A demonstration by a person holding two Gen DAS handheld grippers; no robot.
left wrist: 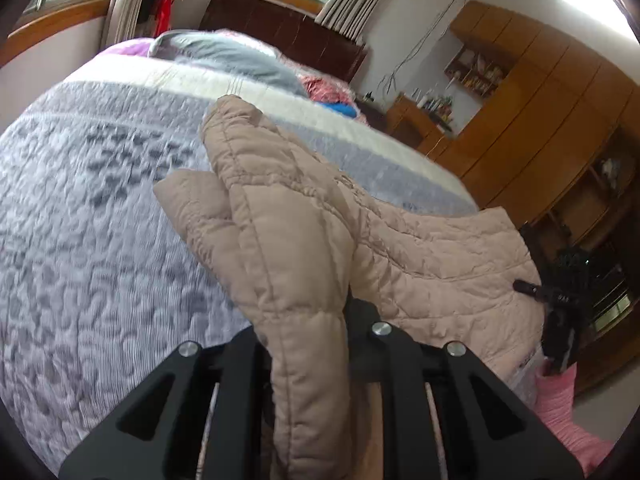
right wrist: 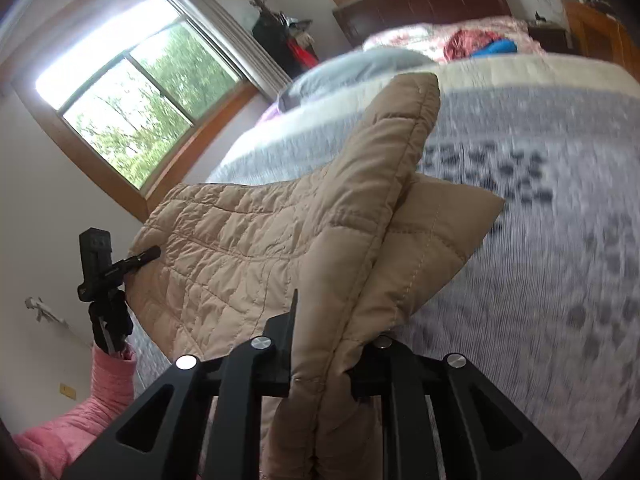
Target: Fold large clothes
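Note:
A beige quilted jacket (left wrist: 420, 256) hangs stretched between my two grippers above the bed (left wrist: 100, 240). My left gripper (left wrist: 308, 344) is shut on one folded edge of the jacket, which rises straight up in front of the left wrist camera. My right gripper (right wrist: 320, 356) is shut on the other edge of the jacket (right wrist: 256, 240). Each gripper shows in the other's view: the right one (left wrist: 560, 300) at the jacket's far edge, the left one (right wrist: 104, 276) likewise. The fingertips are hidden by the fabric.
The bed has a grey and white quilted cover (right wrist: 560, 240), a grey pillow (left wrist: 224, 56) and red and blue items (right wrist: 480, 46) near the dark headboard (left wrist: 288, 36). Wooden wardrobes (left wrist: 540, 120) stand to one side, a window (right wrist: 132, 104) on the other. Pink sleeves (right wrist: 100, 396) show.

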